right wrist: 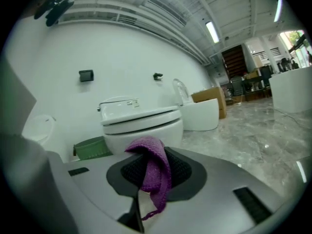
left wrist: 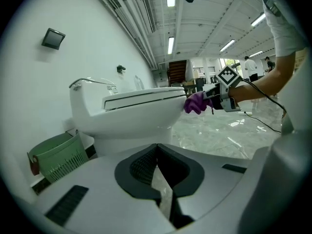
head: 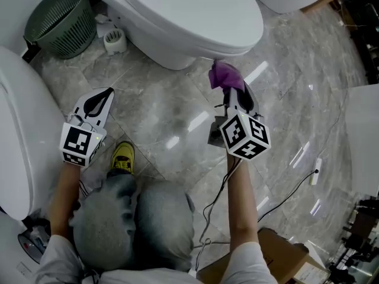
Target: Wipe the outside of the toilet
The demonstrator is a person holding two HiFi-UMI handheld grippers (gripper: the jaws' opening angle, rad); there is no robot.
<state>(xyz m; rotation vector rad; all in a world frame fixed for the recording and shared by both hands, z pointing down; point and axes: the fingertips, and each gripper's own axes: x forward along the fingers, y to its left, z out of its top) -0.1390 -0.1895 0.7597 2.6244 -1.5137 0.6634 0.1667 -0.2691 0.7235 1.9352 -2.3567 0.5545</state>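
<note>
The white toilet [head: 189, 16] stands at the top of the head view with its lid down. My right gripper [head: 232, 90] is shut on a purple cloth [head: 224, 74], which it holds right at the front of the bowl, just under the rim. From the left gripper view the cloth [left wrist: 195, 103] seems to meet the bowl [left wrist: 131, 111]. In the right gripper view the cloth [right wrist: 153, 172] drapes over the pads, with the toilet [right wrist: 141, 123] straight ahead. My left gripper [head: 105, 93] hangs low over the floor to the left of the bowl, shut on nothing.
A green slatted basket [head: 62, 19] and a small white holder [head: 113, 40] sit left of the toilet. Another white fixture [head: 18, 129] fills the left edge. A yellow shoe [head: 122, 157], a cable [head: 284, 200] and a cardboard box [head: 278, 259] lie on the marble floor.
</note>
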